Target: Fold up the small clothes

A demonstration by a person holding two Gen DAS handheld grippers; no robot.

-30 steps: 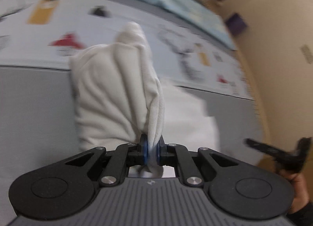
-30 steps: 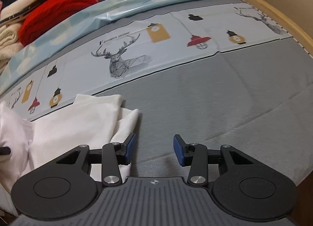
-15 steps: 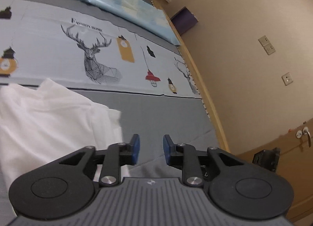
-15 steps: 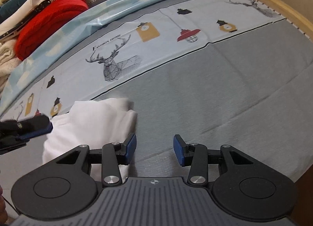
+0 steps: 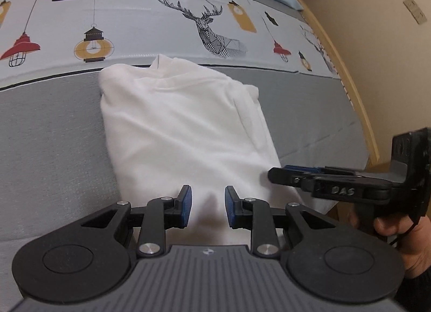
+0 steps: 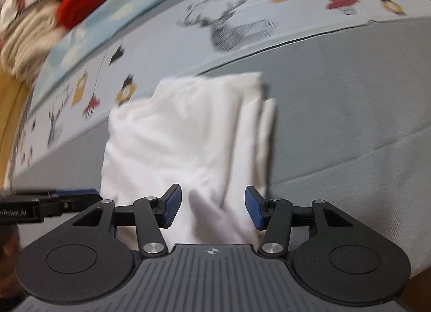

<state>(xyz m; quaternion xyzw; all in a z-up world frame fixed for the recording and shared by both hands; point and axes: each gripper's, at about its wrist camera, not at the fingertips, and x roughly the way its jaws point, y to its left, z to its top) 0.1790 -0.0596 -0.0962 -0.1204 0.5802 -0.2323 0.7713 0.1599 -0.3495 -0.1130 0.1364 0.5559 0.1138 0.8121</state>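
Left wrist view: a white garment [image 5: 183, 128] is seen lying folded into a long strip on the grey bed cover [image 5: 48, 134], with its far end near the band printed with deer and lamps. The left gripper [image 5: 207, 204] is held over the near end of the cloth. Its jaws are a little apart, with only cloth seen below the gap, and nothing is pinched. They have just been opened. The right gripper [image 5: 277, 174] is seen from the side at the near right corner of the cloth, held in a hand [image 5: 390, 239].

In the right wrist view, which is blurred, the right gripper [image 6: 212, 211] is shown with jaws wide apart over the same near end, and they have just been opened wider. No cloth is squeezed there either.

The next fold is probably about to be started. To do it well, both near corners should be pinched at the same time, with all layers caught. The end should then be lifted gently and laid flat over the far end, so the edges are lined up. The stepped layers on the right side could slip, so they should be watched.
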